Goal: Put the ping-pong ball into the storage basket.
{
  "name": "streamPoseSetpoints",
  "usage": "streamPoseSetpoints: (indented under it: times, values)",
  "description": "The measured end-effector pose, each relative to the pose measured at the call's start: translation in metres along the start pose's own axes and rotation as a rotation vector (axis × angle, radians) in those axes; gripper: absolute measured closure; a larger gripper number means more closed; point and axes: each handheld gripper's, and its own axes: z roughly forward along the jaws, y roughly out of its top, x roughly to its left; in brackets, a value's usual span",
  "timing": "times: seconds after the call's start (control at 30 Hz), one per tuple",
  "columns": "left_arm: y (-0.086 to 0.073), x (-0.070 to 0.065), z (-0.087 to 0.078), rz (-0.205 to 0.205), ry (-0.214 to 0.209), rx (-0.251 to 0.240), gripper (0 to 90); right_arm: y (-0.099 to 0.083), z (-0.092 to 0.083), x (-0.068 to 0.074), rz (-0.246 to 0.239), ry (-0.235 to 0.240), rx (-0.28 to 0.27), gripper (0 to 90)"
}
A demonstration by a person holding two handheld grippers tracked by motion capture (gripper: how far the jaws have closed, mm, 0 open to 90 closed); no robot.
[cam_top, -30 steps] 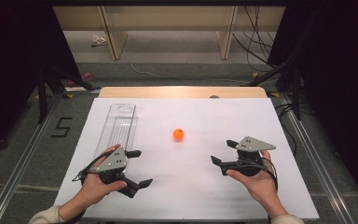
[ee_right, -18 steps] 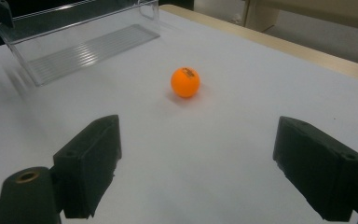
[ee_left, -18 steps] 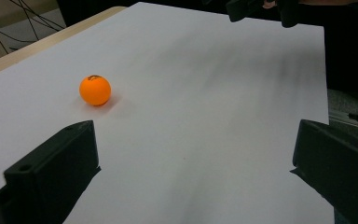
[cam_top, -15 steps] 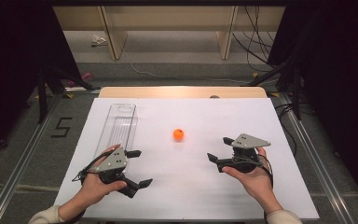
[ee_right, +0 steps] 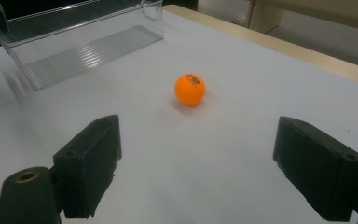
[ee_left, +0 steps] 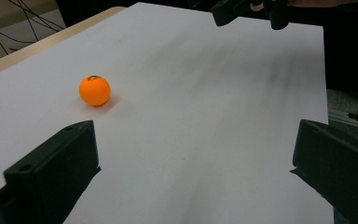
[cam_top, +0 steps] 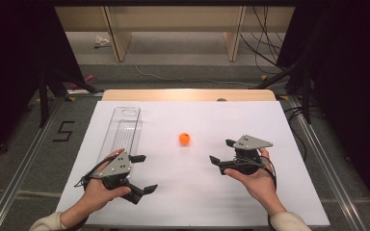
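A small orange ball (cam_top: 184, 138) rests on the white table top (cam_top: 197, 202), near its middle. My left gripper (cam_top: 143, 173) is held at the near left, open, with nothing between its jaws. In the left gripper view the ball (ee_left: 94, 90) lies ahead and to the left of the open gripper (ee_left: 193, 163). My right gripper (cam_top: 221, 151) is to the right of the ball, open and empty, jaws pointing leftward. The right gripper view has the ball (ee_right: 189, 88) ahead of the wide-open gripper (ee_right: 196, 168), roughly centred between the jaws but well beyond them.
A long clear plastic tray (cam_top: 121, 130) lies empty along the table's left side, also seen as the tray (ee_right: 84, 46) beyond the ball. The other gripper (ee_left: 247, 9) appears at the top of the left gripper view. Dark stands and cables flank the table.
My right gripper has shifted a little to the left and forward, closer to the ball. The left gripper, ball and tray have stayed put.
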Motion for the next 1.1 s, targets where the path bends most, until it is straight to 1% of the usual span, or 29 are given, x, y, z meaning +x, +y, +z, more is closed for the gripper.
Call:
streamPoseSetpoints:
  times: [1.1]
  values:
    - [0.0,0.0,0.0,0.004,-0.003,-0.002,0.0,0.012,0.03,0.002,-0.009,0.025,0.012,16.2]
